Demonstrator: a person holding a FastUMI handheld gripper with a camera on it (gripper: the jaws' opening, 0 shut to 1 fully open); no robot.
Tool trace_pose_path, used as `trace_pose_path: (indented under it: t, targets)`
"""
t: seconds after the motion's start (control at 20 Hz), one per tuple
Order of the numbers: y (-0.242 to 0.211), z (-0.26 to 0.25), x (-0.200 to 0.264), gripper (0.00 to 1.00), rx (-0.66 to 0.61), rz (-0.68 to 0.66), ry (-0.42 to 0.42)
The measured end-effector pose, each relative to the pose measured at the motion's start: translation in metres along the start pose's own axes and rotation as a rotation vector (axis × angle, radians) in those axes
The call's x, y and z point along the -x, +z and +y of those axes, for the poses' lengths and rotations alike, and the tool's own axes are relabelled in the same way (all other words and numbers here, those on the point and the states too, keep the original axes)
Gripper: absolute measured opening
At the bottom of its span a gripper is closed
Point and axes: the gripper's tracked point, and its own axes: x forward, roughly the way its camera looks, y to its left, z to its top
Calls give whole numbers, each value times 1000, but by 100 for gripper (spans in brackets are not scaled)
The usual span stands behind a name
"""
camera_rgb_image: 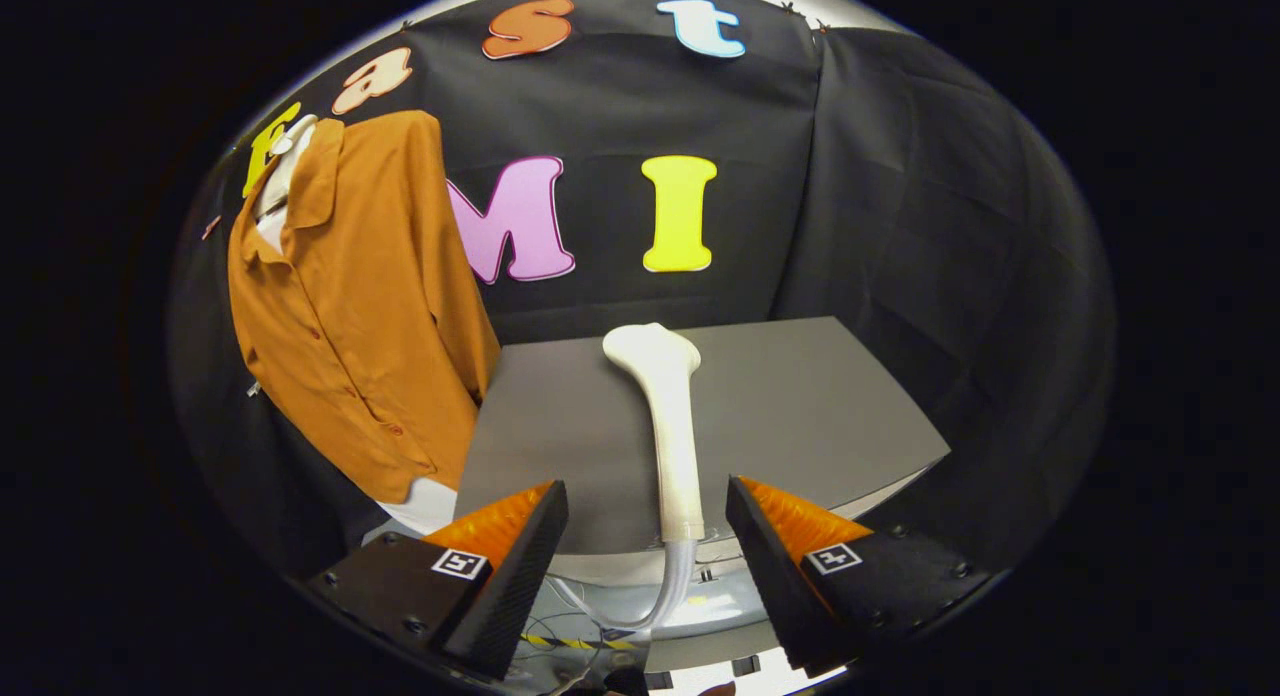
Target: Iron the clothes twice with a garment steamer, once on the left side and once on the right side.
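So there's one steamer lying flat on the grey table, long axis running straight away from the gripper, head pointing at the back wall, handle end nearest the fingers. One hose curls off its near end, down past the table edge. The fingers are spread wide, gripping nothing, with the handle end sitting between them. One orange shirt hangs off to the left, just beside the table.
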Motion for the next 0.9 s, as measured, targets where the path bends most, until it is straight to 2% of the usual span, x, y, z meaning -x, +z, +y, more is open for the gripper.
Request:
trace_pose_path:
  t: [0.35, 0.4, 0.45, 0.5, 0.6, 0.7, 0.75, 0.9]
  targets:
    - [-33, -11, -67, 99, -5, 124, 11]
    - [-34, -10, -74, 93, -18, 134, 27]
    - [-38, -14, -79, 76, -23, 144, 17]
    - [-38, -22, -84, 67, -15, 145, -6]
    - [-33, -22, -83, 39, 11, 105, 17]
    - [-30, -18, -80, 33, 21, 53, 30]
    - [-31, -20, -90, 27, 11, 39, 38]
    - [-25, -24, -71, 27, -30, -6, 24]
